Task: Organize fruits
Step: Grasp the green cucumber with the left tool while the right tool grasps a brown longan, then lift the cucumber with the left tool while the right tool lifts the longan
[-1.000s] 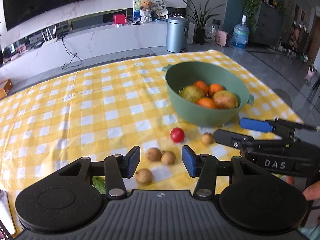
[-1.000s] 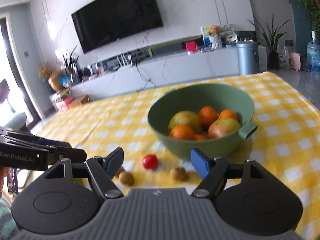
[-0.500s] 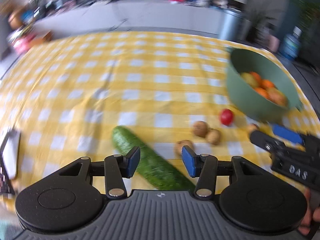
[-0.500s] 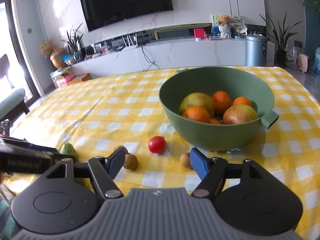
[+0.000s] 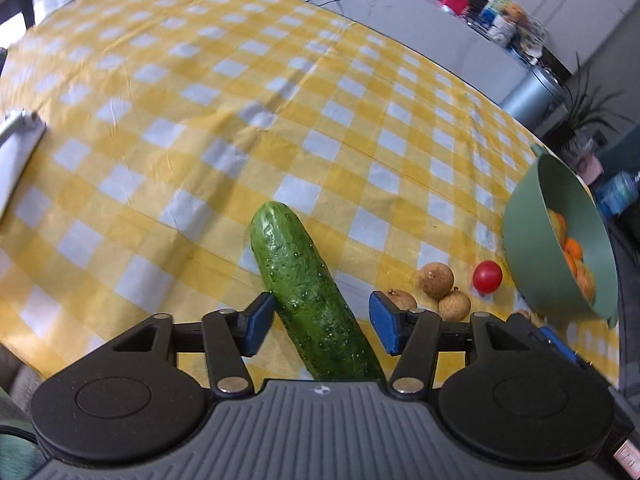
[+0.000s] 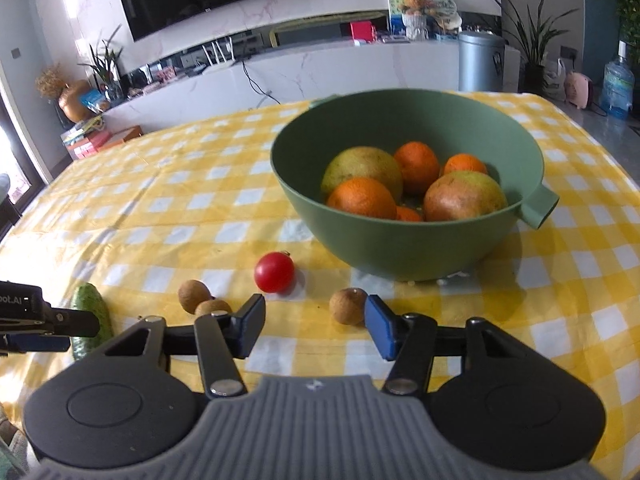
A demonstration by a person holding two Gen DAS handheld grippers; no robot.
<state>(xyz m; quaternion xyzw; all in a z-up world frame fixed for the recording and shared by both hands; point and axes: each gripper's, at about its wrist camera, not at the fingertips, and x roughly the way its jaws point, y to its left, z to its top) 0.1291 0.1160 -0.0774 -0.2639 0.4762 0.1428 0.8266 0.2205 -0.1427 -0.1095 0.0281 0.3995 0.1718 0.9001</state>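
Both tools gape empty; left tool point(image 5: 322, 328) straddles a bumpy, seemingly glossy green cucumber point(image 5: 304, 288)

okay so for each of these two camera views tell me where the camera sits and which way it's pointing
Left wrist: sits on the left gripper, looking forward and down at the cucumber lying between its open fingers; the right gripper's blue tip peeks in at right.
Right wrist: sits on the right gripper, facing the green bowl of fruit and the room beyond; its open fingers show, with the left gripper at the left edge.
Shared: cucumber, cherry tomato, brown longans, bowl, checked tablecloth.
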